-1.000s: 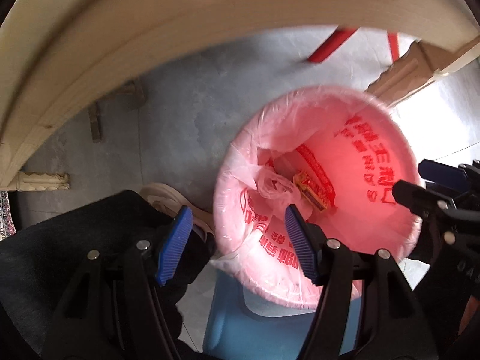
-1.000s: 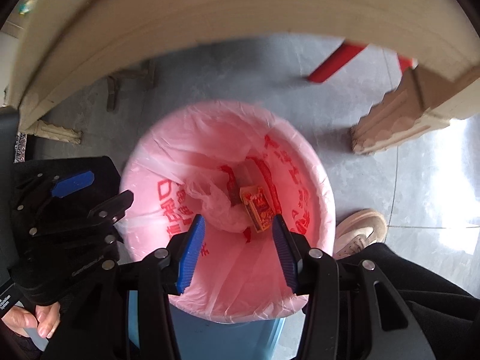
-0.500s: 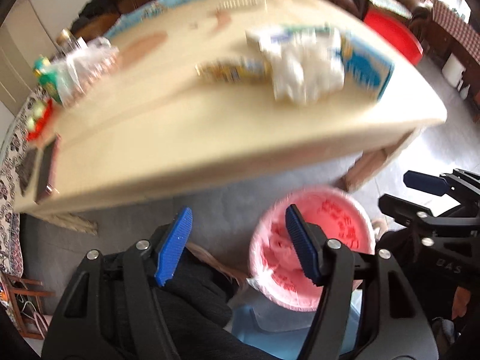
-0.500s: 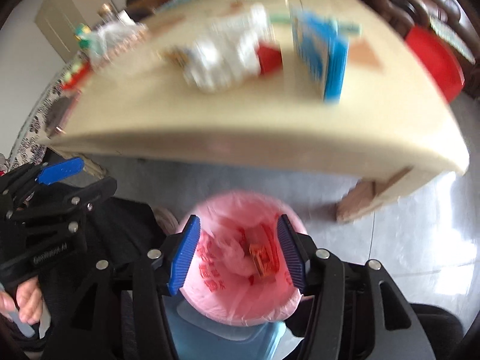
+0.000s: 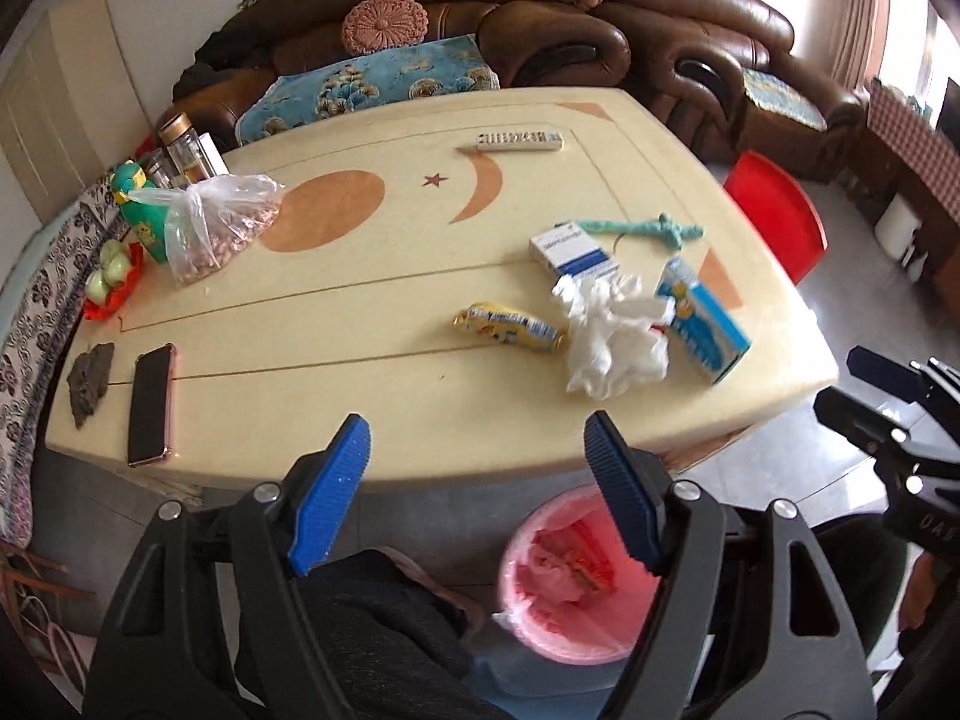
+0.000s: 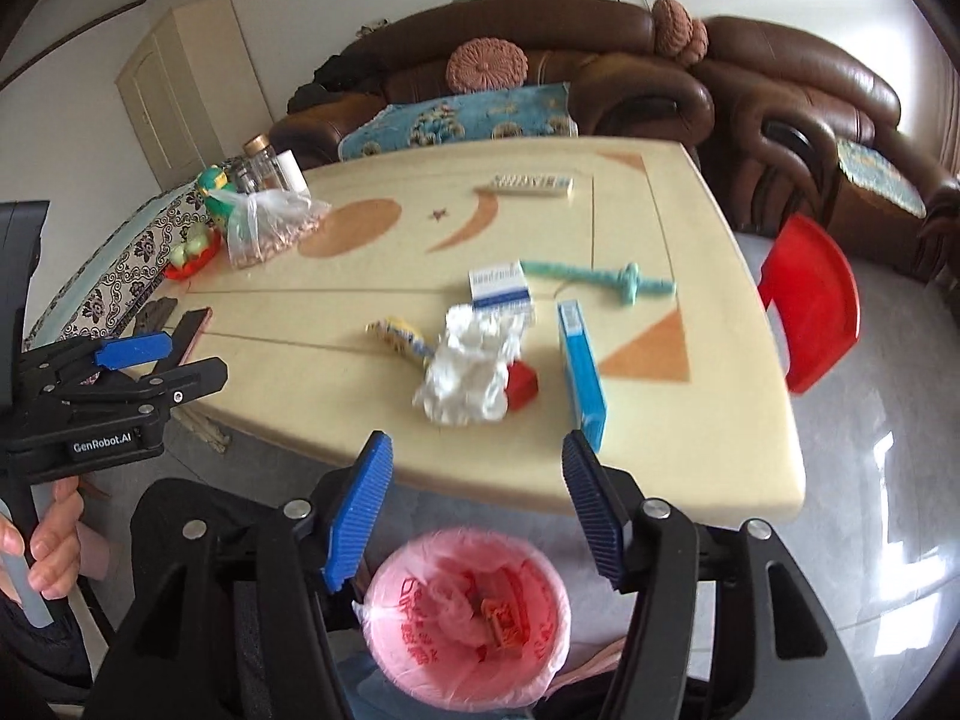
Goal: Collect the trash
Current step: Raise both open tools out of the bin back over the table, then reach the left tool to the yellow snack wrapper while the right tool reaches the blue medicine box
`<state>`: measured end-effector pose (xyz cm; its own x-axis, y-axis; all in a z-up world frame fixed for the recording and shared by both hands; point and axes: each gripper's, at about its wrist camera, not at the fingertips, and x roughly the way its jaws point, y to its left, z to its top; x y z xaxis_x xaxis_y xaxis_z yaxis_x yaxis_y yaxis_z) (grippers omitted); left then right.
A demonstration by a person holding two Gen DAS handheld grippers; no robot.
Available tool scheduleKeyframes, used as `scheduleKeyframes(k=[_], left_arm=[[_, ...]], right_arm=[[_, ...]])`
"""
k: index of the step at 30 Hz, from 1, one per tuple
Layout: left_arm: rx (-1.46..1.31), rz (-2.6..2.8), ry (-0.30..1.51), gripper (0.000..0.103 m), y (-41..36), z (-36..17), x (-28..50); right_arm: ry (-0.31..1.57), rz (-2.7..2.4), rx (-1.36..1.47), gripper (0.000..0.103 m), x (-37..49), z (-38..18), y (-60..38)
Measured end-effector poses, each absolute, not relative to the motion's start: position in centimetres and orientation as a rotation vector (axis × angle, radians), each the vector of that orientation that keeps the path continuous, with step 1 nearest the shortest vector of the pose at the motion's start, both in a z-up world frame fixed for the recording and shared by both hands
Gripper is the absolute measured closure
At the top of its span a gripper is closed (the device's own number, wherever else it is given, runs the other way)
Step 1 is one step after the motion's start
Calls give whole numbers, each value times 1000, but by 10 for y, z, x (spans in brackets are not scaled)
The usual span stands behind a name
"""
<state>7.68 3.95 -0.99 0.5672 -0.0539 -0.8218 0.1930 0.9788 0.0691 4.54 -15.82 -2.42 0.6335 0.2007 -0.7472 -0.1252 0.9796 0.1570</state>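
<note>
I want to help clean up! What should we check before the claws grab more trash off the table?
1. Left claw empty, opening: ok.
2. Right claw empty, opening: ok.
3. Bin has room, bag on rim: ok.
4. Tissue near table edge, uncovered: ok.
5. Red thing against the tissue, free to lift alone: cannot tell.
6. Phone apart from the trash: ok.

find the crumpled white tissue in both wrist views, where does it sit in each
Left wrist: the crumpled white tissue lies right of centre on the table, between the yellow wrapper and the blue carton.
Right wrist: the tissue sits near the middle of the picture, left of the carton, partly covering a small red thing.
Shared landmark: the pink-lined bin below the table's near edge.
</note>
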Motion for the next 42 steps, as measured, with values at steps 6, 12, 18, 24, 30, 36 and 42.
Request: scheduleKeyframes(k=[6,12,18,24,30,36,42], left_arm=[[122,-158,955,31,32,18,89],[105,-170,951,31,23,39,104],[101,-169,962,31,15,42,119],[92,-168,994,31,10,33,134],[90,-161,1034,31,7,17,149],[75,-153,1078,31,7,0,163],[47,-131,1123,31,7,-20,178]], right_arm=[[831,202,80,45,57,4,-163],[816,201,75,45,70,17,-168],[816,188,67,45,83,19,-175],[830,180,71,45,98,14,-183],[848,178,73,45,111,5,-188],[868,181,77,45,124,-6,-190],[900,183,80,45,137,-22,-191]])
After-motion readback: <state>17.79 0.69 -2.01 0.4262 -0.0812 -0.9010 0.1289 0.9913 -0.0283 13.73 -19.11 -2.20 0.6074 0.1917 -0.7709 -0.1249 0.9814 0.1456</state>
